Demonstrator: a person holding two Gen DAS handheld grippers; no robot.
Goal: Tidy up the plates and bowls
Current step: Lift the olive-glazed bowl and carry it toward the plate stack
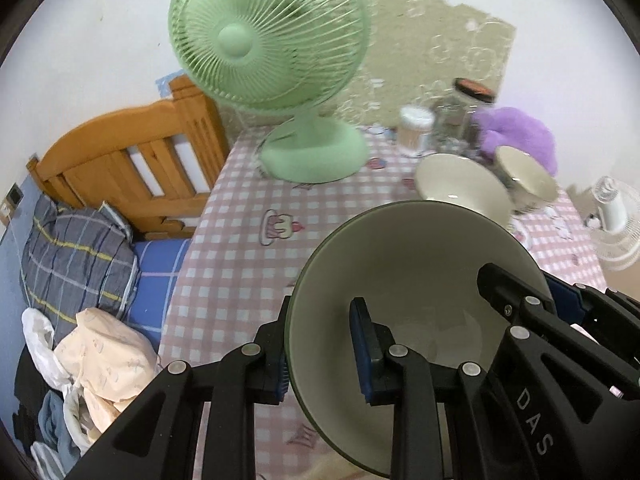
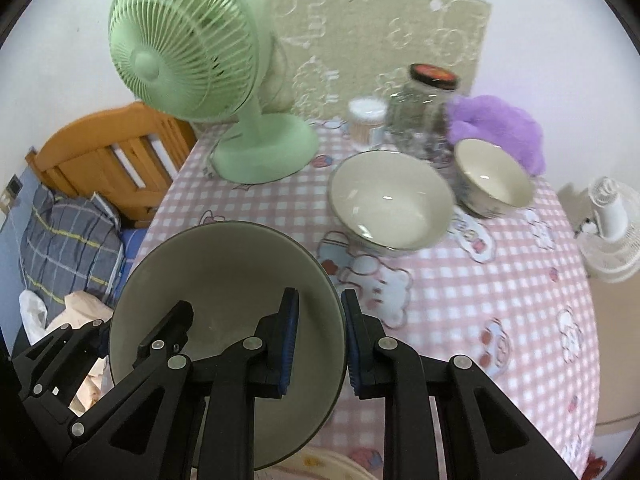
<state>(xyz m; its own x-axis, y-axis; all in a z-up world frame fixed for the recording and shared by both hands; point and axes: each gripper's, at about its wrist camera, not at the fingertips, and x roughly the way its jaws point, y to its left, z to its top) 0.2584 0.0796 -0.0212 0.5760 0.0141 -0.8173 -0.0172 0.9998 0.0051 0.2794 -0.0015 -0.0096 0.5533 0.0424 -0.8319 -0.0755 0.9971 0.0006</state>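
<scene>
My left gripper [image 1: 320,356] pinching one rim of a large cream bowl with dark green rim [image 1: 404,280], my right gripper [image 2: 318,344] clamped on the opposite rim, bowl held above the pink checked tablecloth [image 2: 460,304], two cream bowls near the mint-green desk fan [image 2: 192,60].

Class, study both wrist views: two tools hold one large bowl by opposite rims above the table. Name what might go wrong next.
1. The large bowl hangs only by thin rim grips from the left tool and right tool; uneven motion could let it slip.
2. Stacked carelessly onto the medium bowl, it could chip it.
3. Its swing might strike the green fan.
</scene>
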